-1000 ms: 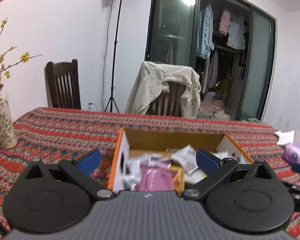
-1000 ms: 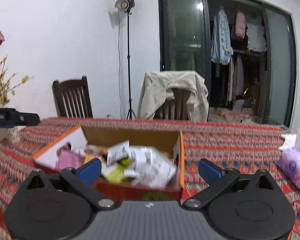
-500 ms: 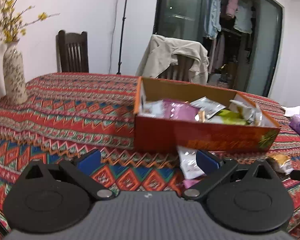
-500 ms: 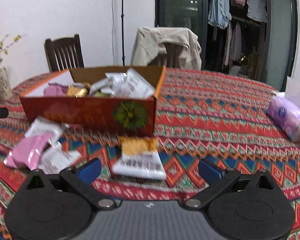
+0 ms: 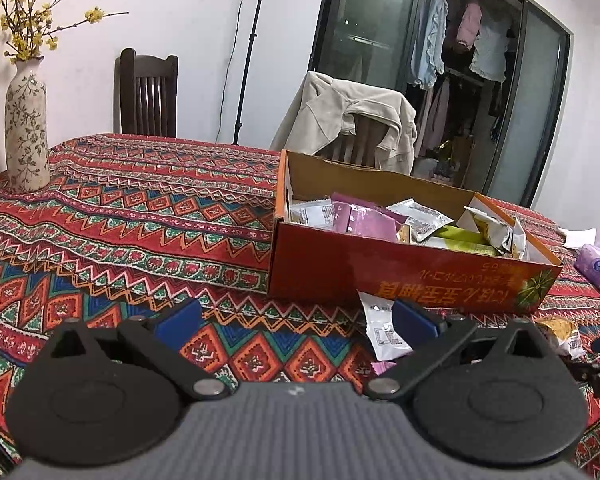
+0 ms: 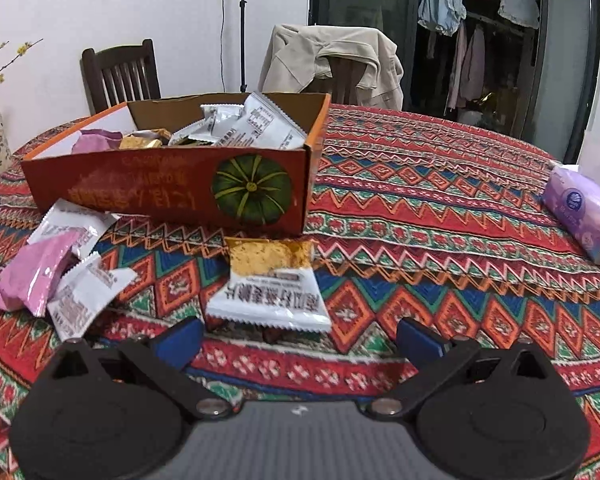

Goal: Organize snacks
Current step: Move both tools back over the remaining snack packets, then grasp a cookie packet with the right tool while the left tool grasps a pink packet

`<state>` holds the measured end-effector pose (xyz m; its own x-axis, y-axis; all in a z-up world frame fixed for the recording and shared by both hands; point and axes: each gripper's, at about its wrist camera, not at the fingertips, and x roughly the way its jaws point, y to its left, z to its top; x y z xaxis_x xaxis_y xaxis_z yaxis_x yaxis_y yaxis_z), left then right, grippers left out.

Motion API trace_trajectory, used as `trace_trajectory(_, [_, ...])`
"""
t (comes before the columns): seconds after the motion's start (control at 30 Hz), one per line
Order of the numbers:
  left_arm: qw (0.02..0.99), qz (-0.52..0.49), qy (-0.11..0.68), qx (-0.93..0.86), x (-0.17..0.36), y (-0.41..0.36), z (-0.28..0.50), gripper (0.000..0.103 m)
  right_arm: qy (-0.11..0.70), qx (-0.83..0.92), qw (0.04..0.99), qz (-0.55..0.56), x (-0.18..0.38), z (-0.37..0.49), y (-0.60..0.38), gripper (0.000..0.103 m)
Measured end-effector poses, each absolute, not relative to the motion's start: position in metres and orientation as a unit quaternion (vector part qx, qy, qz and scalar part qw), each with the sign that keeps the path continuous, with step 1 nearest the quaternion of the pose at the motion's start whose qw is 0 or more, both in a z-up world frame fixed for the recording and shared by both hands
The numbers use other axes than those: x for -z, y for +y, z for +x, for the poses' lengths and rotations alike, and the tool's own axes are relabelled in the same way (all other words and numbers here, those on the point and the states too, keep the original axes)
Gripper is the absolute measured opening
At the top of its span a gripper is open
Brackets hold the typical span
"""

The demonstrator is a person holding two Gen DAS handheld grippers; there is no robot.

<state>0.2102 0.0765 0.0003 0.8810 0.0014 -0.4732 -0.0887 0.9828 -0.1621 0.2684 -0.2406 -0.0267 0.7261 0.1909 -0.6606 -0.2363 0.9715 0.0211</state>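
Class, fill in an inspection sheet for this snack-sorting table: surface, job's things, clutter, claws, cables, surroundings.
Surface: patterned red tablecloth covers the table.
Job's things: open orange box holds mixed snack packets; loose in front of it lie an orange-and-white packet, a pink packet and white packets.
Clutter: purple tissue pack at the right; flowered vase with yellow blossoms at the left.
Claws: left claw open, empty; right claw open, empty, just short of the orange-and-white packet.
Cables: one hangs along the light stand.
Surroundings: two wooden chairs, one draped with a beige jacket; glass doors, hanging clothes.
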Motion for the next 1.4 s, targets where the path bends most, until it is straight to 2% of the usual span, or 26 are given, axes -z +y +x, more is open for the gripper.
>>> trace_trajectory(0.33, [0.964, -0.100, 0.247, -0.023, 0.001, 0.080, 0.211, 0.103, 0.372, -0.081, 0.925, -0.011, 0.030, 0.311, -0.227, 0.103])
trace_trajectory(0.73, [0.963, -0.105, 0.246, -0.025, 0.001, 0.081, 0.210, 0.103, 0.354, -0.090, 0.931, -0.011, 0.033, 0.306, -0.226, 0.102])
trace_trajectory(0.83, [0.963, -0.105, 0.248, -0.026, 0.001, 0.081, 0.211, 0.103, 0.343, -0.094, 0.934, -0.014, 0.032, 0.299, -0.223, 0.091])
trace_trajectory(0.93, [0.962, -0.106, 0.252, -0.027, 0.003, 0.081, 0.213, 0.103, 0.330, -0.106, 0.938, -0.018, 0.029, 0.290, -0.222, 0.066])
trace_trajectory(0.97, [0.961, -0.106, 0.253, -0.027, 0.003, 0.081, 0.213, 0.103, 0.326, -0.107, 0.939, -0.018, 0.028, 0.288, -0.221, 0.052])
trace_trajectory(1.4, [0.954, -0.084, 0.282, -0.055, 0.004, 0.073, 0.220, 0.103, 0.266, -0.084, 0.960, -0.006, 0.016, 0.273, -0.233, 0.050])
